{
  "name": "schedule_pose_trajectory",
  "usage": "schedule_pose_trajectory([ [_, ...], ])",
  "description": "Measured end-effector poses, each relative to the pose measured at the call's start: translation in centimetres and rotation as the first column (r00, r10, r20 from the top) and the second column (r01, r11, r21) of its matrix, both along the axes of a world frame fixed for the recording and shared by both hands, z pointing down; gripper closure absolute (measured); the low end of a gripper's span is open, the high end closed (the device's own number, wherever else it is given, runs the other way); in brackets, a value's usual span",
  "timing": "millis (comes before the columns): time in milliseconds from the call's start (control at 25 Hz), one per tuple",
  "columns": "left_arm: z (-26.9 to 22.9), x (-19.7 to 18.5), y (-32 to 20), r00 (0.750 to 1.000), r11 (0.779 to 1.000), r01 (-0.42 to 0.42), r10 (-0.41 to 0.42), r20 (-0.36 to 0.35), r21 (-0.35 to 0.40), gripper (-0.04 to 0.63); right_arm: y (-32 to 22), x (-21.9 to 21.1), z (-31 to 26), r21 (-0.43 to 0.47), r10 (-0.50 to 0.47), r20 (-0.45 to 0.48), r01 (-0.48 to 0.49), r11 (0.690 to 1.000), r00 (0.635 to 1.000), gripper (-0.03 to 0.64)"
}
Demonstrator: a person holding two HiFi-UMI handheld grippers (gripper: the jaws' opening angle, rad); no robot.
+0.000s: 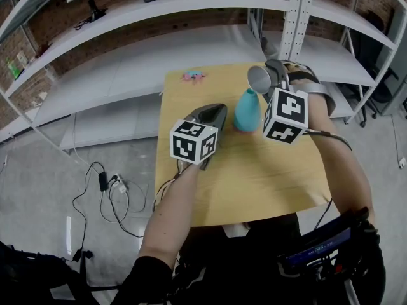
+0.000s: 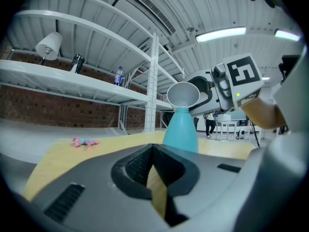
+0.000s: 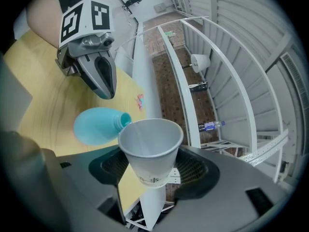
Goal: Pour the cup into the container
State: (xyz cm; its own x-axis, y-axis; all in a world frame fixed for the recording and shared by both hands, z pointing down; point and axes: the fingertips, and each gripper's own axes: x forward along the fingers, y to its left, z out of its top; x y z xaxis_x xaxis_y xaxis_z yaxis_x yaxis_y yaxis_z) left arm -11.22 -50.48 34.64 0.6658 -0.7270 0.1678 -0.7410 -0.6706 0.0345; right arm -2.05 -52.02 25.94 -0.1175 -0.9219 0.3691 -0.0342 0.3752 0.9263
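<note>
Jaws of right gripper (image 3: 152, 170) grip a tilted white paper cup (image 3: 150, 149) at the upright teal plastic container's (image 1: 248, 110) mouth. Left gripper's (image 2: 153, 151) jaws are closed and empty. Container stands well inside wooden desk's (image 1: 254, 176) edges, with white metal shelving (image 1: 191, 49) beyond.

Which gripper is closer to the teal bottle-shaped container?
The right gripper holds a white paper cup tipped over the teal container; the left gripper is beside it, apart.

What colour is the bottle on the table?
The bottle is turquoise; the head view shows it best.
</note>
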Motion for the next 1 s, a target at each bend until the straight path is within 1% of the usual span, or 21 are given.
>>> schedule_pose_trajectory([
  [400, 0.0, -0.1, -0.1, 1.0, 1.0, 0.002, -0.002, 0.0, 0.0, 0.6, 0.0, -0.1, 0.0, 0.011, -0.001, -0.007, 0.001, 1.0, 1.0, 0.311],
  [520, 0.0, -0.1, -0.1, 1.0, 1.0, 0.003, -0.003, 0.0, 0.0, 0.6, -0.1, 0.0, 0.2, -0.015, 0.002, 0.052, -0.001, 1.0, 0.999, 0.311],
  [680, 0.1, -0.2, -0.1, 1.0, 1.0, 0.003, -0.003, 0.001, -0.003, 0.6, 0.0, 0.1, 0.8, -0.096, 0.013, 0.198, 0.006, 0.995, 0.98, 0.311],
  [760, 0.1, -0.3, -0.1, 1.0, 1.0, 0.004, -0.004, 0.001, -0.003, 0.6, -0.1, 0.4, 1.1, -0.141, 0.03, 0.282, 0.011, 0.99, 0.959, 0.311],
  [840, 0.2, -0.4, -0.1, 1.0, 1.0, 0.003, -0.003, 0.001, -0.004, 0.6, -0.3, 1.0, 1.5, -0.188, 0.056, 0.377, 0.017, 0.982, 0.925, 0.311],
  [920, 0.2, -0.5, -0.1, 1.0, 1.0, 0.004, -0.004, 0.002, -0.003, 0.6, -0.5, 1.8, 1.8, -0.23, 0.094, 0.475, 0.02, 0.973, 0.875, 0.311],
  [1000, 0.2, -0.7, -0.2, 1.0, 1.0, 0.011, -0.011, 0.001, -0.001, 0.6, -0.8, 2.7, 1.8, -0.264, 0.135, 0.569, 0.025, 0.964, 0.811, 0.311],
])
